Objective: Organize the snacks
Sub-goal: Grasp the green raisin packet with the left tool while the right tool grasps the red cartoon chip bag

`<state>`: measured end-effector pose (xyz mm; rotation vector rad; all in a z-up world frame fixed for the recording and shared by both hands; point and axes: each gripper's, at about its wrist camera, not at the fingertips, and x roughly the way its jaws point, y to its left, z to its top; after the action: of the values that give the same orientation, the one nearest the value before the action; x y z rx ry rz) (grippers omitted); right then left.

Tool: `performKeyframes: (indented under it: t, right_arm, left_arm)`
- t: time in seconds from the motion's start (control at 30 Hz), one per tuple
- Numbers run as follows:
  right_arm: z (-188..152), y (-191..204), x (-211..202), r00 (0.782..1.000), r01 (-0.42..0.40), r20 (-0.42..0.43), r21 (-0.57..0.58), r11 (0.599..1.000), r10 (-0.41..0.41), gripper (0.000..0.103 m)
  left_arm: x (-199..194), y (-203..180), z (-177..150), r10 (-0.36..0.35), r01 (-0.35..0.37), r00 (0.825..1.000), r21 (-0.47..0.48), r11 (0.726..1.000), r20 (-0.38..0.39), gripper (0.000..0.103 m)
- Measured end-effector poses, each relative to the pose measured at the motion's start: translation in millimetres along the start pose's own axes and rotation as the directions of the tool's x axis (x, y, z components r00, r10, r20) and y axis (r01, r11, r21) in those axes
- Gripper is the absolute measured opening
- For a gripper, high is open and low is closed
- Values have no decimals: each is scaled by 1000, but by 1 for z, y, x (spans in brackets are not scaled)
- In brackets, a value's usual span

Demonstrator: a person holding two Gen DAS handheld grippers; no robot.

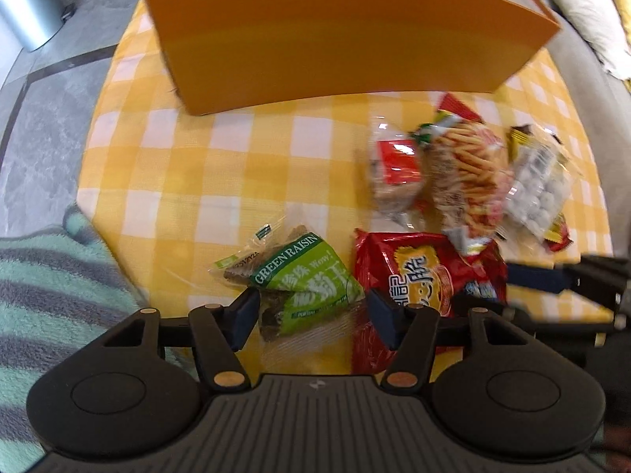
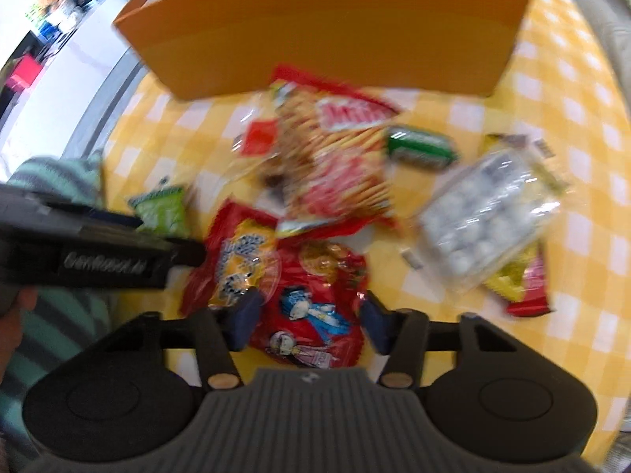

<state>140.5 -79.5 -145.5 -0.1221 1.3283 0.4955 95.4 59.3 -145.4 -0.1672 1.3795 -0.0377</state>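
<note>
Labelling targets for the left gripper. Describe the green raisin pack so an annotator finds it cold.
Start at the orange box on the yellow checked tablecloth. Nearest the camera lies the green raisin pack, between the left gripper fingers, left of a red bag. It alone is green and reads GREEN RAISIN.

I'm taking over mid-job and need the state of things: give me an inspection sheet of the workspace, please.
Surface: round table with yellow-and-white checked cloth.
Job's things: orange box at the far side; green raisin packet, red snack bag, stick-snack bag, white-ball candy bag, small green packet lying loose on the cloth, several overlapping.
Clutter: nothing seen beyond the snacks.
Grippers: left gripper open, astride the raisin packet; right gripper open over the red snack bag; contact cannot be told.
Cables: nothing seen.
Surroundings: striped teal blanket at the near left, grey tiled floor, metal bin.
</note>
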Motion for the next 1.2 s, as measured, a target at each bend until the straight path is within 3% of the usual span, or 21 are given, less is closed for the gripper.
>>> performKeyframes:
  t: [0.23, 0.33, 0.53, 0.63, 0.8, 0.97, 1.1, 1.2]
  right_arm:
    - [0, -28, -10, 993, 107, 34, 74, 991, -110, 43]
    - [-2, -35, -16, 996, 85, 18, 108, 991, -87, 43]
    - [-13, -39, -24, 998, 52, -48, 181, 982, -44, 57]
    - [-21, -53, -25, 996, 32, -92, 285, 958, -6, 65]
    - [-36, -73, -19, 988, 16, -146, 410, 912, 49, 65]
    - [-37, -75, -11, 986, -27, -135, 430, 902, 94, 50]
    - [-32, -73, -21, 998, 50, -58, 392, 919, -29, 33]
    - [-21, -78, -21, 999, 41, 1, 389, 920, -44, 26]
  left_arm:
    - [-5, -17, -7, -55, 55, 998, 79, 995, -4, 66]
    - [-4, -27, -6, -80, 82, 997, 98, 992, -23, 66]
    - [3, -47, -5, -112, 118, 992, 144, 983, -55, 66]
    - [5, -52, -6, -128, 136, 990, 159, 978, -58, 66]
    - [6, -54, -4, -96, 103, 994, 167, 981, -48, 66]
    - [5, -48, -5, -96, 103, 994, 152, 983, -54, 66]
    - [6, -49, -5, -89, 96, 995, 156, 983, -53, 66]
    - [7, -50, -4, -88, 95, 995, 162, 982, -48, 66]
